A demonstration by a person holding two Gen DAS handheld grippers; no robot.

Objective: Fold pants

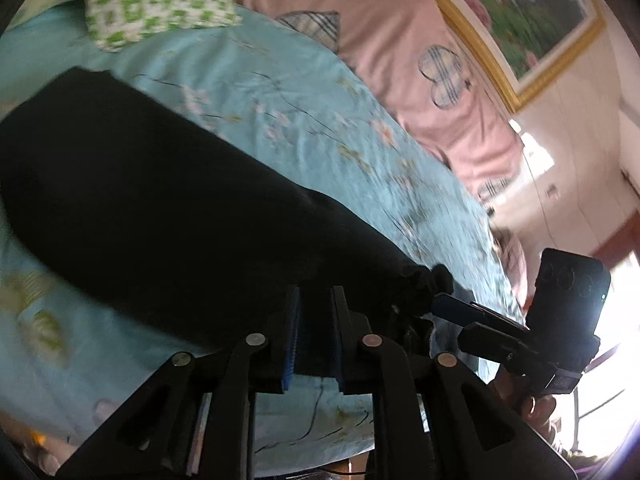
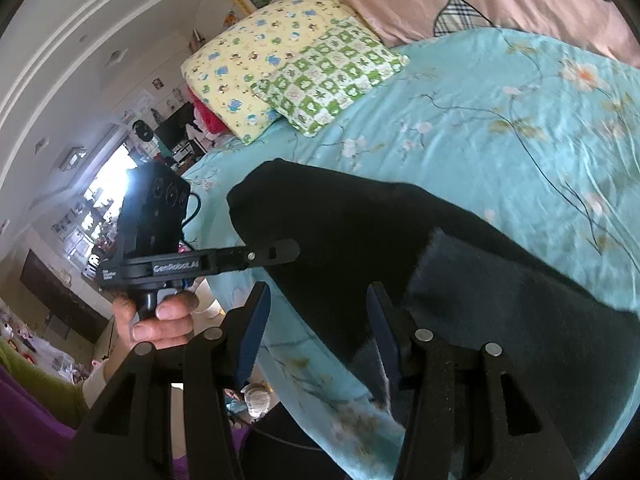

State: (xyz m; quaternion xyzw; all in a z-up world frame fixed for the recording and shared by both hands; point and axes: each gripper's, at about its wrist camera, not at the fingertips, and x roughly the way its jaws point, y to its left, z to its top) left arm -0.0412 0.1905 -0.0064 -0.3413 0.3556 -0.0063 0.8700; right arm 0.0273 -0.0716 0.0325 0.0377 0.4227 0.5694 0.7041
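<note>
We worked over a bed spread with a turquoise floral sheet, two patterned pillows at its head and a pink quilt along the far side. Across the sheet lay the black pants, their long axis running from the pillow end down toward us at the bed's edge, where the nearer end bunched into a gathered cuff or waistband.

Our left gripper had its jaws drawn close on a fold of the pants at that near end, cloth filling the narrow gap between the blue pads. Our right gripper held its jaws well apart, with black cloth lying between them and against the right-hand finger, but nothing clamped that we could tell.

We judged the left to be the nearer hand, already holding the cloth. The coming fold would likely run along the long axis, near end carried toward the pillows.
</note>
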